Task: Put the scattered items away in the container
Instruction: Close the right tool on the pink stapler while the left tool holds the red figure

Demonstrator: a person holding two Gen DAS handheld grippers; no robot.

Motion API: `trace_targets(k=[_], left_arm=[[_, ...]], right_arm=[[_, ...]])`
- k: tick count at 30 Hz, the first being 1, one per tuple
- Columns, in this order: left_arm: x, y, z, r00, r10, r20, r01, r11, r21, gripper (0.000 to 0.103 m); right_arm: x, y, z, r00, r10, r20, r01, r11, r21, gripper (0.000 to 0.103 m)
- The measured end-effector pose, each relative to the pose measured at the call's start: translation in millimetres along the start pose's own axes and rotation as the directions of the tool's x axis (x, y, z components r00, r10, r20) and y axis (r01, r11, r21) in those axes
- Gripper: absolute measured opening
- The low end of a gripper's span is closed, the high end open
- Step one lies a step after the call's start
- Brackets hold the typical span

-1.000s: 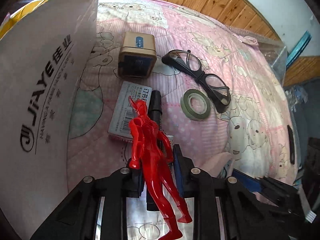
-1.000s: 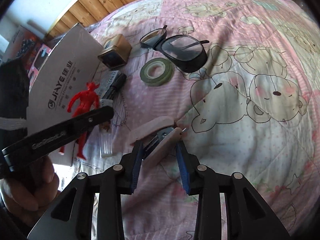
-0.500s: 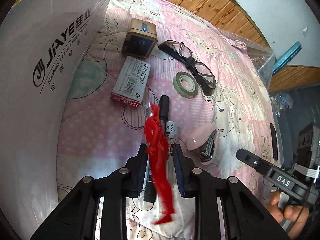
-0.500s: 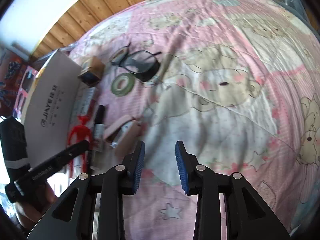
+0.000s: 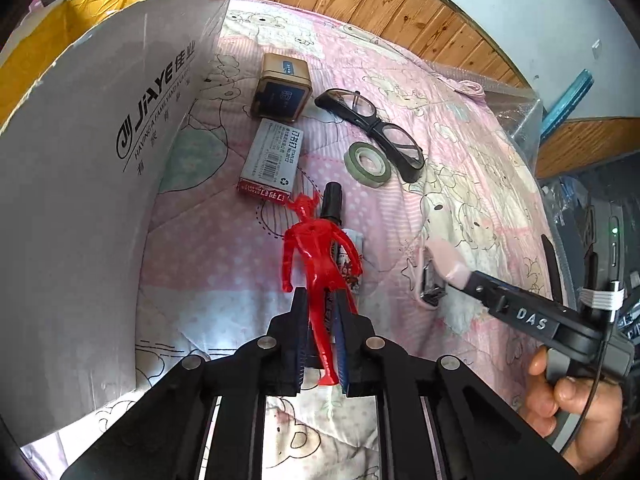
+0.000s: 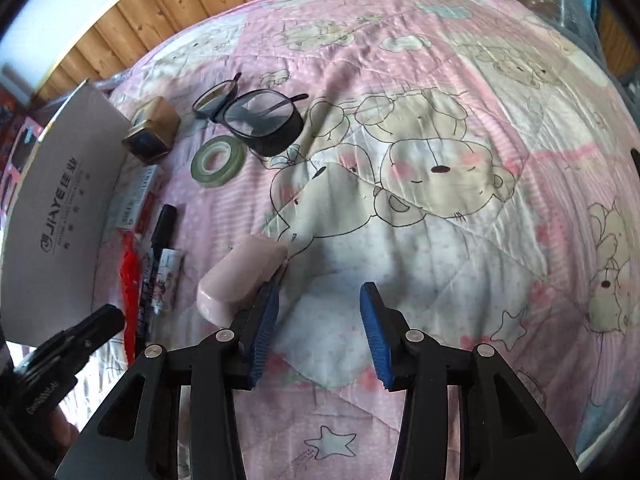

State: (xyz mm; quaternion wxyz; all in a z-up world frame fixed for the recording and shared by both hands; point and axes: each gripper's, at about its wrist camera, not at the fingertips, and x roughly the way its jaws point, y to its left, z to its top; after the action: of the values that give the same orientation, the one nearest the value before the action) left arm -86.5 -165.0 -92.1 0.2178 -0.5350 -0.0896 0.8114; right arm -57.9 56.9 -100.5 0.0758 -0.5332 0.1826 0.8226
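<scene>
My left gripper [image 5: 320,320] is shut on the legs of a red toy figure [image 5: 316,252], held low over the pink bedspread beside the white cardboard box [image 5: 100,140]. Under the figure lies a black marker [image 5: 332,204]. My right gripper [image 6: 318,300] stands wide open with nothing between its fingers. The pink stapler [image 6: 240,272] lies just outside its left finger, touching it. On the bed past them lie a staples box [image 5: 272,164], a gold tin [image 5: 282,88], a green tape roll [image 5: 368,160] and black glasses [image 5: 376,132].
The box wall [image 6: 60,200] rises along the left side of the bed. A wooden headboard [image 5: 380,0] runs behind the bedspread. A hand [image 5: 568,396] holds the right tool at the bed's right edge. The quilt [image 6: 440,200] stretches to the right of the stapler.
The right gripper, which had the stapler between its fingers, pulled back and then returned wide open beside it. The left gripper kept the red figure, which turned in its grip.
</scene>
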Motion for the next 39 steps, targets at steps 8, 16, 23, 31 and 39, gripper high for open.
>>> trace_targets(k=[8,16,23,31,39], left_arm=[[18,5,4,1.000,-0.006,-0.001,0.006,0.997,-0.082,0.042],[27,11,10,1.000,0.010,0.022,-0.009,0.998,-0.066,0.035],[16,16,13,0.999,0.016,0.047,-0.013,0.998,-0.065,0.034],[22,27,10,0.996,0.068,0.054,-0.064,0.994,-0.085,0.036],[14,23,13,0.996,0.052,0.070,-0.046,0.996,-0.080,0.034]], right_arm=[[3,43,5,0.998,0.058,0.016,-0.057,0.998,-0.041,0.045],[27,59,11,0.996,0.092,0.006,-0.092,0.993,-0.080,0.053],[25,55,3,0.987,0.151,-0.060,-0.155,0.984,-0.089,0.046],[34,64,2,0.992,0.123,-0.036,-0.127,0.983,-0.134,0.043],[26,55,0,0.990,0.136,-0.043,-0.140,0.983,-0.116,0.008]])
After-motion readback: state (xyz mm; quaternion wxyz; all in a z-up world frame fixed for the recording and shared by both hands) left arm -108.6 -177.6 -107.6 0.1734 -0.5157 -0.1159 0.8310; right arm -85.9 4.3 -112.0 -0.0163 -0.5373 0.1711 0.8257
